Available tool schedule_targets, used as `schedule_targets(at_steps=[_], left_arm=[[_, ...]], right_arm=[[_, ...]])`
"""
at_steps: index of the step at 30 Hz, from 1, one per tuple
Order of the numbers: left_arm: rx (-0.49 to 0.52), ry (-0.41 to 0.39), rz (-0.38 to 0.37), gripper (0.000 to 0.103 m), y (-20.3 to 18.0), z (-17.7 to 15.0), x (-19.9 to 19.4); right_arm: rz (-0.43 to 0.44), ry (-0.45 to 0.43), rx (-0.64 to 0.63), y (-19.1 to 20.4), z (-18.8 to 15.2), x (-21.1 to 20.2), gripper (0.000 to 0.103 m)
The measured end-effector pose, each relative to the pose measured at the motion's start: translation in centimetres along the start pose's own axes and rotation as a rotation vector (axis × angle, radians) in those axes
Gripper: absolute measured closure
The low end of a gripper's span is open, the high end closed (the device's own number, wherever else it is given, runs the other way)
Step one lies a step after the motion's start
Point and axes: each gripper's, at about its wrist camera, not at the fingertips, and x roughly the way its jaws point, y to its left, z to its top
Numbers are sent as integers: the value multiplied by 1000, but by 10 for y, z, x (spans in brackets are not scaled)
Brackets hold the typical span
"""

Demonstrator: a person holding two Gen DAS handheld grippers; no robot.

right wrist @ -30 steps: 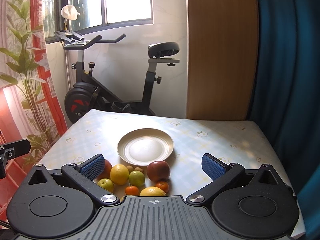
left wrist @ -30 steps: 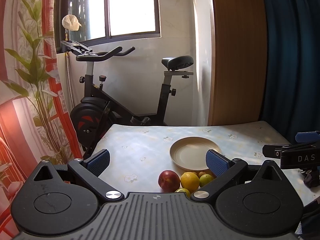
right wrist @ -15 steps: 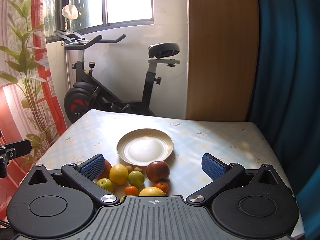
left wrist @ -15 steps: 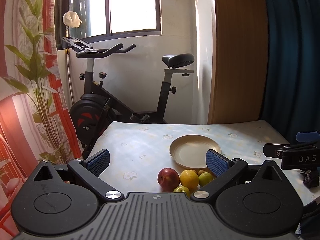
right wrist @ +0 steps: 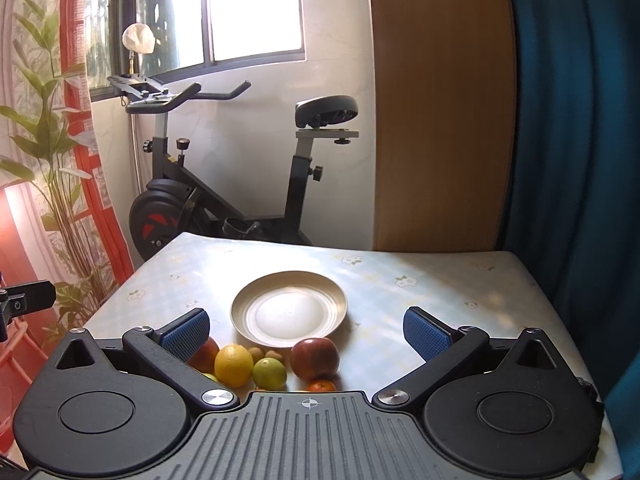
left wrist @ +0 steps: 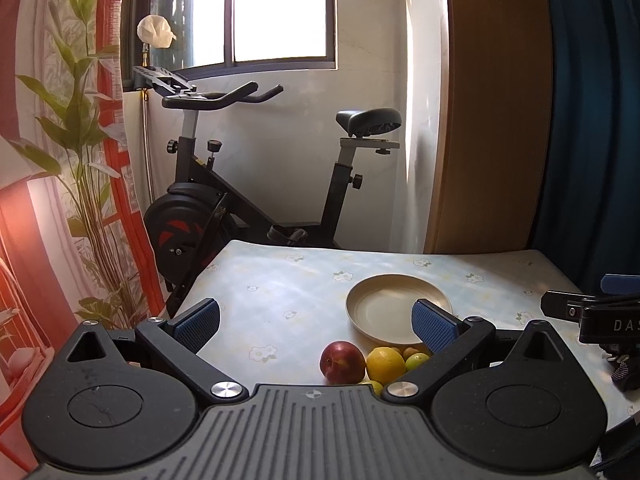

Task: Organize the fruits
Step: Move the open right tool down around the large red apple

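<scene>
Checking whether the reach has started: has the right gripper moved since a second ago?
Yes, slightly forward: in its view the fruit pile near the plate has sunk behind the right gripper.

Mixed fruits [right wrist: 276, 366] clustered on table just before empty plate [right wrist: 288, 308].

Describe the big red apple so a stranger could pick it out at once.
Start at the round cream plate in the middle of the flowered table. A cluster of fruit lies just in front of the plate's near rim. The red apple is at the cluster's right end, the biggest and darkest piece, right of a green citrus.
</scene>
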Motion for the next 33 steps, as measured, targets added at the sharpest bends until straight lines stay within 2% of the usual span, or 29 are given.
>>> schedule_targets(at_steps=[2,7,11,15,19,21,23,25,26,31,33], left_arm=[[-3,3,9,0,1,0,11],[-19,-15,-46,0,3,-4,42],[23,-39,-38,0,-6,-9,69],[81,-38,-29,1,-14,-13,90],[94,-37,-23,1,-13,-14,110],[88,-31,-15,1,-11,-12,121],[57,-13,-11,2,-5,-10,130],[22,-12,-25,7,1,-8,136],[9,-11,-36,8,2,-6,141],[40,41,-9,8,-1,2,165],[43,75,-16,8,-1,4,175]], right_arm=[[-3,-16,24,-12,-1,16,0],[5,-76,109,-37,-7,58,0],[-7,-78,160,-46,-14,95,0],[-40,-46,134,-43,-22,124,0],[-25,-25,133,-42,-29,143,0],[-25,-15,130,-39,-33,152,0],[-45,-41,112,-35,-38,157,0],[-72,-44,83,-33,-40,164,0],[-58,-28,70,-33,-40,169,0],[-11,12,76,-45,-37,182,0],[-24,26,52,-47,-34,186,0]])
